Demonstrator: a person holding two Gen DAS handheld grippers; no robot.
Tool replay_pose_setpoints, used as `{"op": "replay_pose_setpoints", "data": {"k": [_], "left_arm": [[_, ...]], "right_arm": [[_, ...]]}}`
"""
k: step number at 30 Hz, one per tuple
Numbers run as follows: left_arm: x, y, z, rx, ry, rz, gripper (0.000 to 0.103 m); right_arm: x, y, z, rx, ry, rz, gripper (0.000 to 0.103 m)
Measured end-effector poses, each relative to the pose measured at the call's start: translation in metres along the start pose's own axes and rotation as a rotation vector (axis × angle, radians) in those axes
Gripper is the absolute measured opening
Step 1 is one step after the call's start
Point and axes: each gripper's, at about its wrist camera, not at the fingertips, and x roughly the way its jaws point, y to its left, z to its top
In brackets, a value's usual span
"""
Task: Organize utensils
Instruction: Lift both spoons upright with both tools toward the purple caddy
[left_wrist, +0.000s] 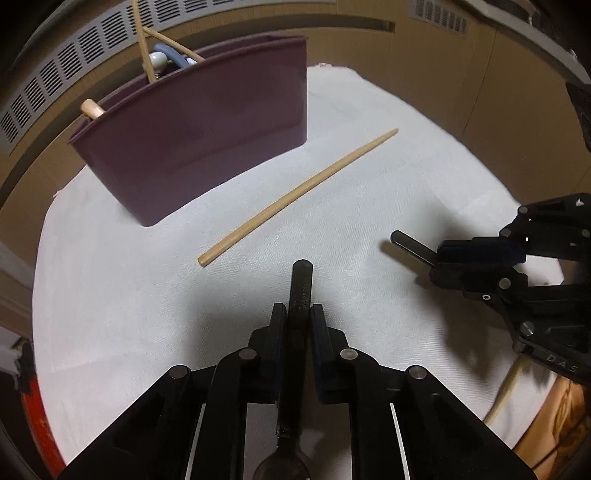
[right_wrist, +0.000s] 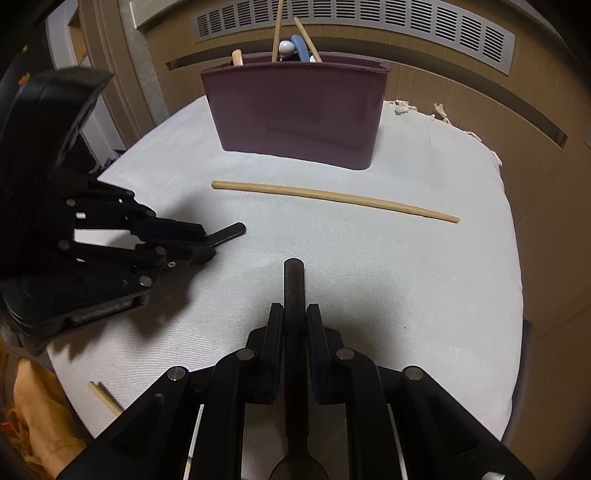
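Note:
A maroon utensil holder (left_wrist: 207, 125) stands at the far side of the white cloth; it also shows in the right wrist view (right_wrist: 299, 107), with chopsticks and other utensils sticking out. A loose wooden chopstick (left_wrist: 295, 195) lies in front of it (right_wrist: 332, 199). My left gripper (left_wrist: 299, 314) is shut on a black-handled utensil (left_wrist: 301, 291), handle pointing forward. My right gripper (right_wrist: 294, 314) is shut on another black-handled utensil (right_wrist: 294, 288). Each gripper shows in the other's view: the right one (left_wrist: 439, 258), the left one (right_wrist: 207, 243).
The white cloth (right_wrist: 406, 280) covers a round table. Another chopstick (right_wrist: 105, 398) lies at the near edge; it also shows in the left wrist view (left_wrist: 506, 391). An orange cloth (right_wrist: 37, 424) lies beside the table. A wooden panel with vents (right_wrist: 369, 22) is behind.

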Motion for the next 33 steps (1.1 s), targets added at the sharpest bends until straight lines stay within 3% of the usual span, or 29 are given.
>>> {"op": "replay_pose_setpoints", "data": {"k": [10, 14, 15, 23, 29, 33], "left_arm": [[-0.099, 0.01, -0.028, -0.165, -0.275, -0.058, 0.012], [-0.13, 0.01, -0.03, -0.179, -0.364, -0.039, 0.01], [-0.135, 0.01, -0.031, -0.176, -0.376, -0.035, 0.004], [-0.182, 0.006, -0.021, -0.166, -0.499, -0.014, 0.004], [-0.194, 0.006, -0.015, -0.152, -0.523, 0.01, 0.004], [-0.17, 0.019, -0.022, -0.159, -0.421, 0.03, 0.006]], "right_arm": [[-0.056, 0.005, -0.005, 0.028, -0.132, 0.033, 0.012], [-0.075, 0.011, -0.004, 0.028, -0.177, 0.034, 0.012], [-0.08, 0.012, -0.004, 0.027, -0.189, 0.034, 0.012], [-0.134, 0.021, 0.014, 0.005, -0.34, 0.006, 0.012], [-0.163, 0.025, 0.025, -0.015, -0.41, -0.021, 0.012], [-0.151, 0.024, 0.02, -0.018, -0.366, -0.022, 0.012]]}}
